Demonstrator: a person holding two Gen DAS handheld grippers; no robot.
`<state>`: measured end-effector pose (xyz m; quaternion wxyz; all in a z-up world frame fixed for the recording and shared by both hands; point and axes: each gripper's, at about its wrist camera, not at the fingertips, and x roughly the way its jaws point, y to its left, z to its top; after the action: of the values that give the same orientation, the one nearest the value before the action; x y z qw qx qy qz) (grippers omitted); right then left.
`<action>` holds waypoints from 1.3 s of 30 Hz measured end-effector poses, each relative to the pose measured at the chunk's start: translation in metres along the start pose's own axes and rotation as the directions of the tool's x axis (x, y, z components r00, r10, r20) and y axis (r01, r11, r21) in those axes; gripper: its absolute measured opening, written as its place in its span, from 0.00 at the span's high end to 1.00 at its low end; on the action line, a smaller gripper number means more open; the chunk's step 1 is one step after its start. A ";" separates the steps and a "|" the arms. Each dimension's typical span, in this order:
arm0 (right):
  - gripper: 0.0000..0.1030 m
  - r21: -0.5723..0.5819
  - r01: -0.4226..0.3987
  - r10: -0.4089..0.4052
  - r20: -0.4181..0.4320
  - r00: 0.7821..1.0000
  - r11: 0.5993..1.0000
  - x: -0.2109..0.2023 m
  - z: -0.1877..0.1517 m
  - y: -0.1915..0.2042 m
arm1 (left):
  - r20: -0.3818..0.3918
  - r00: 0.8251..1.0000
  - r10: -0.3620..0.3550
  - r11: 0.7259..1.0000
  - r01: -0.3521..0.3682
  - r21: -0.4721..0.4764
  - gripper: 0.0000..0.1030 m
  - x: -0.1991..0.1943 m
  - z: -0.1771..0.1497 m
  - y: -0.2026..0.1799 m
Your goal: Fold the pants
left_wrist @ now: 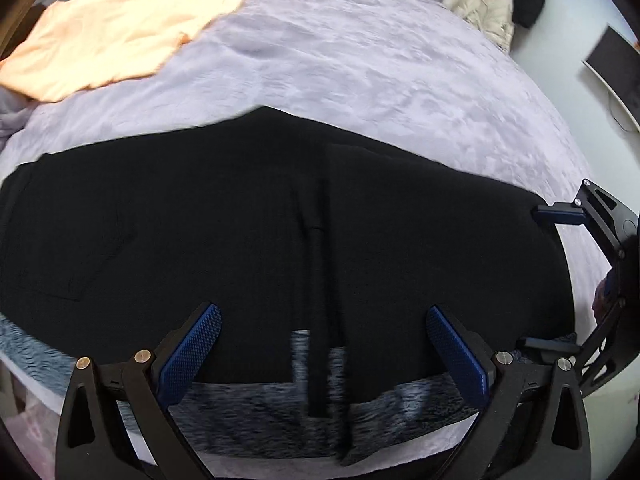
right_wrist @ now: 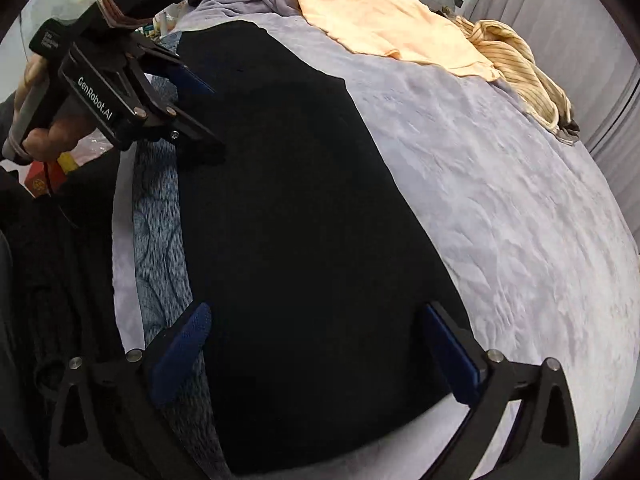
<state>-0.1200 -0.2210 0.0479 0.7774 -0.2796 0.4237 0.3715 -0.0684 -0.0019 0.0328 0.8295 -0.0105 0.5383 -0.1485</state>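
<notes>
1. The black pants (left_wrist: 256, 220) lay spread flat across the near part of a bed covered with a lavender blanket (left_wrist: 380, 72). A narrow black strip, seemingly a folded edge or seam, ran down the middle toward the near edge; which it was could not be told.
2. Under the near hem of the pants, a grey mottled fleece layer (left_wrist: 248, 404) showed along the bed's near edge.
3. The left gripper (left_wrist: 324, 344) hung above the near hem with its jaws spread wide. Its blue pads (left_wrist: 188, 356) stood apart over the cloth and clasped nothing.
4. In the right wrist view, the left gripper (right_wrist: 200, 116) appeared at the far left, held by a hand (right_wrist: 44, 136) wrapped round its handle, its fingers apart over the far end of the garment.
5. The right gripper (right_wrist: 316, 352) was over the right end of the pants (right_wrist: 296, 240), its jaws at full spread and nothing gripped between them. In the left wrist view it (left_wrist: 556, 280) stood at the right edge, its fingers at the right margin of the cloth; whether they touched it could not be told.
6. A peach garment (left_wrist: 112, 28) lay at the far left of the bed, well apart from the pants, with a striped tan garment (right_wrist: 520, 60) beside it.
7. A cream jacket (left_wrist: 484, 8) and a dark item rested beyond the bed's far right corner.
</notes>
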 end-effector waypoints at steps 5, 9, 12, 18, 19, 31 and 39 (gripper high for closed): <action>0.00 -0.164 -0.015 0.013 -0.015 1.000 0.986 0.026 0.044 0.028 | 0.039 0.999 0.033 0.997 -0.030 -0.067 0.00 -0.012 0.008 0.034; 0.00 -0.212 -0.071 0.063 -0.044 0.997 0.975 0.040 0.080 0.039 | 0.073 0.995 0.071 0.987 -0.060 -0.150 0.00 -0.025 0.012 0.068; 0.00 -0.253 -0.114 0.102 -0.060 0.993 0.961 0.051 0.102 0.048 | 0.103 0.989 0.106 0.976 -0.084 -0.199 0.00 -0.035 0.015 0.093; 0.00 -0.227 -0.219 0.203 -0.093 0.975 0.949 0.070 0.128 0.049 | 0.064 0.977 0.204 0.940 -0.178 -0.291 0.00 -0.023 0.023 0.149; 0.00 -0.216 -0.233 0.218 -0.090 0.972 0.948 0.071 0.131 0.044 | 0.048 0.974 0.222 0.935 -0.199 -0.295 0.00 -0.017 0.024 0.154; 0.00 -0.242 -0.205 0.180 -0.120 0.976 0.948 0.096 0.183 0.071 | 0.016 0.943 0.332 0.880 -0.303 -0.365 0.00 -0.021 0.037 0.227; 0.00 -0.116 -0.316 0.309 -0.074 0.948 0.942 0.116 0.230 0.068 | 0.030 0.959 0.281 0.865 -0.240 -0.440 0.00 -0.033 0.028 0.279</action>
<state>-0.0294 0.0296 0.0506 0.6773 -0.2675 0.4595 0.5084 0.0100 0.2692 0.0249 0.8430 -0.1280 0.5149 0.0885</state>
